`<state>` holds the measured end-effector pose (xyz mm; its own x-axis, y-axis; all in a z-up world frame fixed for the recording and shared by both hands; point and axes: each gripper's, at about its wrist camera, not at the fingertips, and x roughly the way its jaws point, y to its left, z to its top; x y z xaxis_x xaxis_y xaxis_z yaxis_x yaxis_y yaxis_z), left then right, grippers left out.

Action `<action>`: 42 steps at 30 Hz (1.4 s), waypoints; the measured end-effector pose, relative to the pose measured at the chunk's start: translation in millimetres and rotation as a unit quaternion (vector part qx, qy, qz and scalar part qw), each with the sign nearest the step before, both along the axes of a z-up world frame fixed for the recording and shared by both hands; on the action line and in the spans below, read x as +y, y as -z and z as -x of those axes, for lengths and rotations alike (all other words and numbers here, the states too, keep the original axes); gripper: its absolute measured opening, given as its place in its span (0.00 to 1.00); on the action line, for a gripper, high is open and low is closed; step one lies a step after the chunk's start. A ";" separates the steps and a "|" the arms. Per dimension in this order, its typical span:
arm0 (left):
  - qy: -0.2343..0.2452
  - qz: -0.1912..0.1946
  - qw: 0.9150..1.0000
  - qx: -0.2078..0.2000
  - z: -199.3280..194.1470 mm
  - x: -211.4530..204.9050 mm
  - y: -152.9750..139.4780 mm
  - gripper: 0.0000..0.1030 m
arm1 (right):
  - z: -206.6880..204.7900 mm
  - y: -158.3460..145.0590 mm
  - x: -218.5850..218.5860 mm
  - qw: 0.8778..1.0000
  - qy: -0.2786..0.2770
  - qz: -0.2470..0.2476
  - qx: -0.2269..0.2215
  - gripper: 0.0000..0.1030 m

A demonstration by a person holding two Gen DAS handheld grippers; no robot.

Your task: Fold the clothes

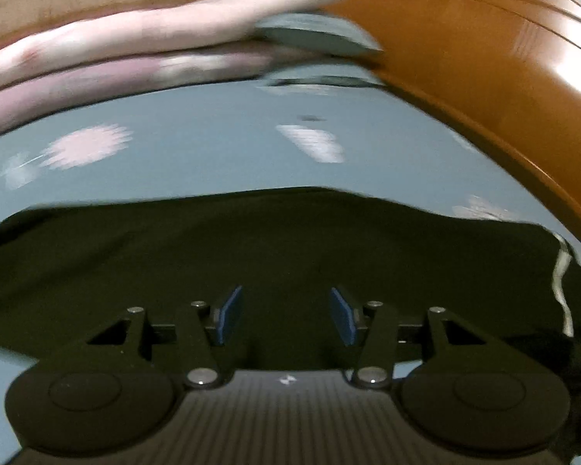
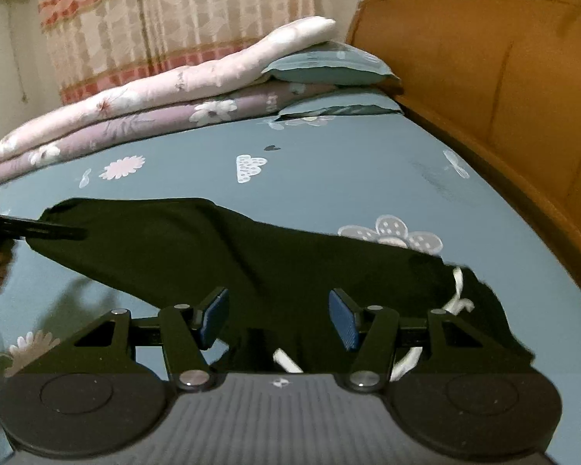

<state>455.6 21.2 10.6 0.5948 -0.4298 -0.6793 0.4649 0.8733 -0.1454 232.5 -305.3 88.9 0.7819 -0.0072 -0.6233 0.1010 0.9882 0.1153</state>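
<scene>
A dark garment [image 2: 220,248] with a white drawstring [image 2: 458,290] lies on the blue floral bed sheet [image 2: 329,178]. My right gripper [image 2: 279,317] is open just above its near edge, the waist end with the drawstring to its right. My left gripper [image 1: 286,316] is open over the same dark garment [image 1: 251,248]; this view is blurred. In the right wrist view the left gripper's black fingers [image 2: 38,230] reach in from the far left and touch the garment's left end, which is lifted a little there.
Folded pink and lilac quilts [image 2: 166,97] and blue pillows [image 2: 329,68] are stacked at the far side of the bed. An orange wooden headboard [image 2: 503,77] runs along the right. A patterned curtain [image 2: 174,19] hangs behind.
</scene>
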 end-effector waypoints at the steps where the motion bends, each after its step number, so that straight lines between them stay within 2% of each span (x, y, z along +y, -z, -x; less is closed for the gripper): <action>1: 0.020 -0.003 1.000 -0.002 -1.5 -20.8 4.4 0.49 | 6.0 1.7 -2.2 1.000 0.006 -0.004 0.000 0.60; 3: 0.058 -0.010 0.998 -0.006 -4.7 -62.0 13.2 0.49 | 17.8 6.0 -7.2 1.000 0.020 -0.011 0.001 0.62; 5: 0.073 -0.026 0.997 -0.001 -9.2 -89.0 26.2 0.49 | 29.4 10.8 -13.5 0.999 0.029 -0.017 0.002 0.62; 9: 0.069 -0.077 0.993 0.058 -11.8 -109.4 61.4 0.49 | 47.2 20.6 -31.8 0.999 0.047 -0.027 0.006 0.65; 10: 0.064 -0.086 0.992 0.068 -8.7 -107.4 68.0 0.49 | 51.1 23.0 -37.0 0.998 0.051 -0.030 0.008 0.65; 11: 0.066 -0.080 0.993 0.058 -3.3 -101.7 68.0 0.50 | 53.6 25.4 -43.8 0.998 0.055 -0.034 0.009 0.65; 12: 0.067 -0.082 0.992 0.065 -0.9 -96.9 67.0 0.50 | 55.8 27.7 -50.8 0.998 0.059 -0.038 0.009 0.66; 15: 0.045 -0.094 0.991 0.079 4.8 -80.4 58.7 0.48 | 53.4 32.9 -67.4 0.997 0.060 -0.048 0.008 0.66; 18: 0.027 -0.098 0.992 0.070 21.5 -63.9 45.0 0.48 | 44.3 36.9 -79.8 0.997 0.047 -0.058 0.003 0.67; 26: -0.022 -0.057 0.995 0.080 62.4 -55.4 24.1 0.52 | -2.3 57.7 -106.9 0.998 0.014 -0.064 0.023 0.74; 28: -0.041 -0.039 0.995 0.088 68.9 -60.2 23.6 0.52 | -13.9 68.2 -113.5 0.996 0.009 -0.078 0.034 0.79; 31: -0.054 -0.020 0.994 0.093 78.6 -71.0 26.4 0.52 | -28.2 89.5 -118.3 0.993 0.002 -0.102 0.058 0.79; 36: -0.047 -0.038 0.993 0.104 94.0 -94.1 33.2 0.52 | -45.8 125.5 -116.6 0.984 -0.004 -0.140 0.111 0.80; 40: -0.031 -0.034 0.992 0.114 100.5 -107.4 32.9 0.51 | -46.7 133.6 -117.6 0.979 -0.007 -0.170 0.115 0.93; 42: -0.014 -0.032 0.993 0.115 106.2 -116.2 31.4 0.51 | -48.3 133.8 -119.6 0.976 -0.007 -0.180 0.119 0.93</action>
